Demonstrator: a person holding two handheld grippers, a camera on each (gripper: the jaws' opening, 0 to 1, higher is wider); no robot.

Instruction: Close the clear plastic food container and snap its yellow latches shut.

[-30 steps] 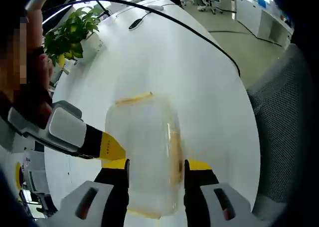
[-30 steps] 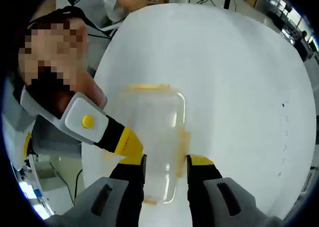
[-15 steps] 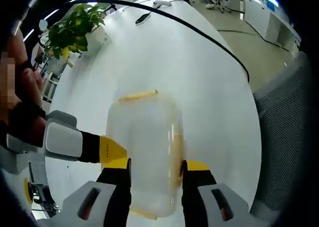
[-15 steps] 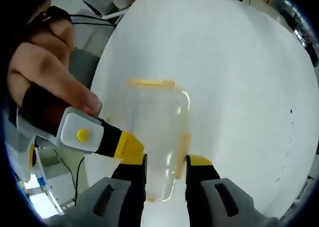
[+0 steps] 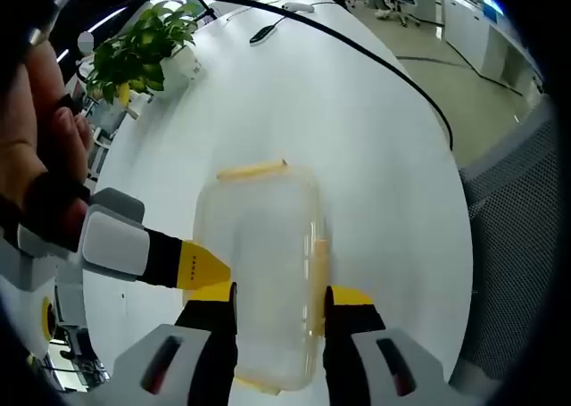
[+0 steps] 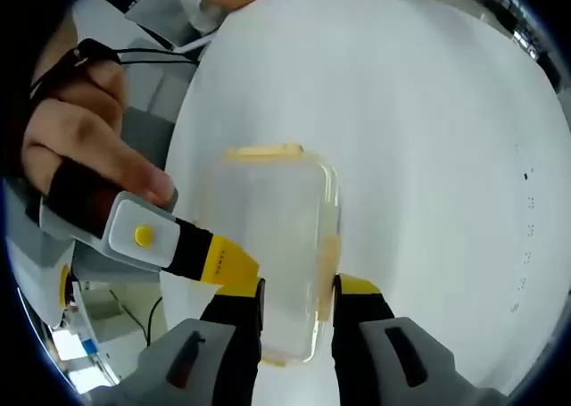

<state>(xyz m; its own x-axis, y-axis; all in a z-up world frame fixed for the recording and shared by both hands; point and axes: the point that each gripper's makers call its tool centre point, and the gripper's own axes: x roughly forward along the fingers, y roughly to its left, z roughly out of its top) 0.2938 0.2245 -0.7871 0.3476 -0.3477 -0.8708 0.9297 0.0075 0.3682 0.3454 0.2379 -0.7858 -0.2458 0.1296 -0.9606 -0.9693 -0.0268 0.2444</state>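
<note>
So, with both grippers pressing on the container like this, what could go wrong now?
The left hand-held gripper and right hand-held gripper both straddle the clear container from its near end, so it may slide away across the smooth white table.

The far yellow latch seems to stick outward, possibly unsnapped.

Squeezing thin walls could pop the lid.

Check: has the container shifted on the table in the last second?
Cannot tell. In both views the container sits between the jaws on the white table as before; small offsets against the plant look like camera motion.
</note>
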